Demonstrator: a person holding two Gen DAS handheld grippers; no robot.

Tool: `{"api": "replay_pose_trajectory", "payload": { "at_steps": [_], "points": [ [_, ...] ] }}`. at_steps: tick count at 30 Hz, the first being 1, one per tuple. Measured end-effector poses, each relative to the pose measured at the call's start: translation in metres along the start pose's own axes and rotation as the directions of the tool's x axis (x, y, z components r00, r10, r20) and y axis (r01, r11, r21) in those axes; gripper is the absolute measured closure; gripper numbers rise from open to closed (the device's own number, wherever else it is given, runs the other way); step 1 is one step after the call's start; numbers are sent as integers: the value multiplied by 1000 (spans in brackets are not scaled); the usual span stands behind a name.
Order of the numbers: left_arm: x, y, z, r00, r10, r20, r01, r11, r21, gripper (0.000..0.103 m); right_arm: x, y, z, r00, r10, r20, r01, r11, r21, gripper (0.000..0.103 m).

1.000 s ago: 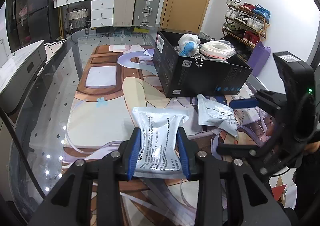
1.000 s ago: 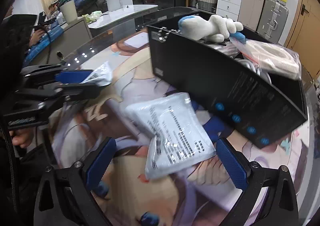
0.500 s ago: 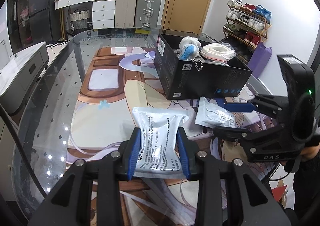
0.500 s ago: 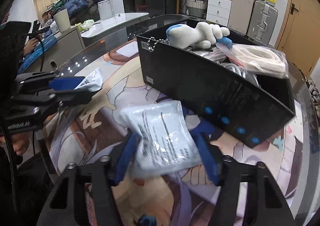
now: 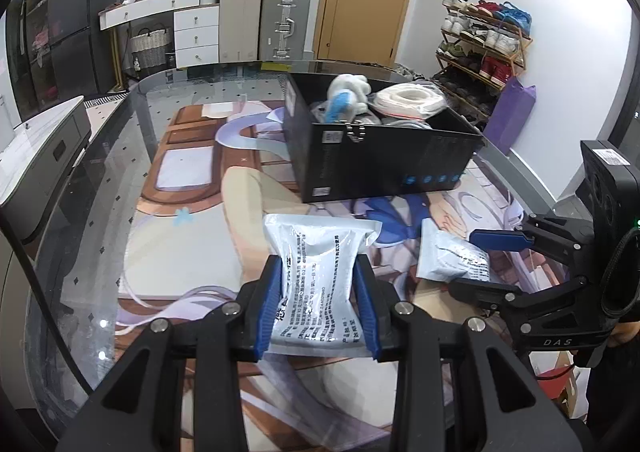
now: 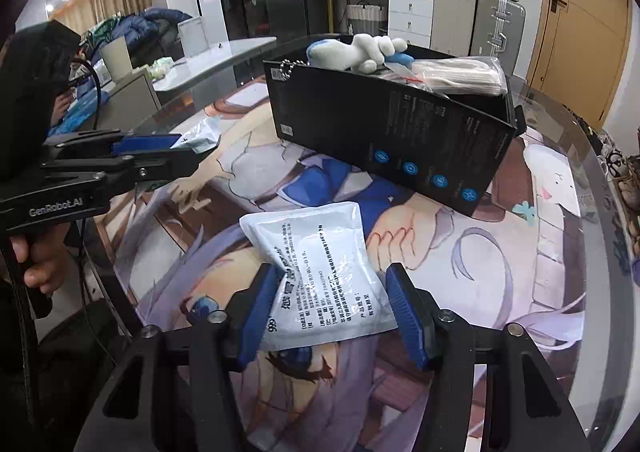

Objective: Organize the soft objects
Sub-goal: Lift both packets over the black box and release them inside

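Where the black box [image 5: 384, 160] sits: plush toy [image 5: 348, 96], bagged white coil [image 5: 410, 98] inside. Left gripper [image 5: 318, 302] clamps a crinkly white pouch [image 5: 318, 272]; right gripper [image 6: 334, 310] clamps another pouch [image 6: 320, 272].

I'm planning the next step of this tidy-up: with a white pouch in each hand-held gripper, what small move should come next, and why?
Probably carry the right hand-held gripper and its white pouch up over the near wall of the black box. Its jaws have just been closing and now pinch the pouch, the left hand-held gripper already clamps its own pouch, and the open box already holds a plush toy.
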State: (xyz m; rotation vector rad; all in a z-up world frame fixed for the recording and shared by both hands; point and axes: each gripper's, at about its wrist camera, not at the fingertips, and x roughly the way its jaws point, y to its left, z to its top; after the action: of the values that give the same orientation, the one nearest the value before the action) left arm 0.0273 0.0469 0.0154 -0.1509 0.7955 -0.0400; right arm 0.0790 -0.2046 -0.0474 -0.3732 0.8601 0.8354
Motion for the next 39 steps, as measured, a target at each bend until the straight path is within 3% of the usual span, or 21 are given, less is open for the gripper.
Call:
{"api": "replay_pose_trajectory", "payload": {
  "at_steps": [5,14,16,18,22,25,27,33,39],
  "points": [
    [6,-6,0,1000,-3,-10,3,1000,12,69,4,-1,1,1000,0,8,0,1000,-1,38],
    [5,-11,4,1000,-11,-2,11,1000,20,69,9,0,4,999,-40,14,40,999,2,37],
    [5,-11,4,1000,-9,-3,9,1000,21,69,10,1,5,999,-41,14,41,999,3,33],
    [4,-11,4,1000,-8,-2,8,1000,21,69,12,2,6,999,-44,10,44,999,6,22],
    [5,-10,3,1000,-5,-8,5,1000,15,69,14,2,5,998,-55,16,54,998,17,20],
    [4,-9,4,1000,-5,-5,5,1000,12,69,13,2,5,998,-59,25,59,998,25,29],
    [2,-9,4,1000,-7,3,7,1000,12,69,12,2,6,998,-54,31,54,998,22,48],
    [-3,-7,8,1000,-7,21,7,1000,11,69,9,4,6,997,-55,47,55,998,15,60],
    [-7,-11,15,999,-20,47,20,1000,16,69,2,0,5,996,-54,70,52,998,27,66]
  ]
}}
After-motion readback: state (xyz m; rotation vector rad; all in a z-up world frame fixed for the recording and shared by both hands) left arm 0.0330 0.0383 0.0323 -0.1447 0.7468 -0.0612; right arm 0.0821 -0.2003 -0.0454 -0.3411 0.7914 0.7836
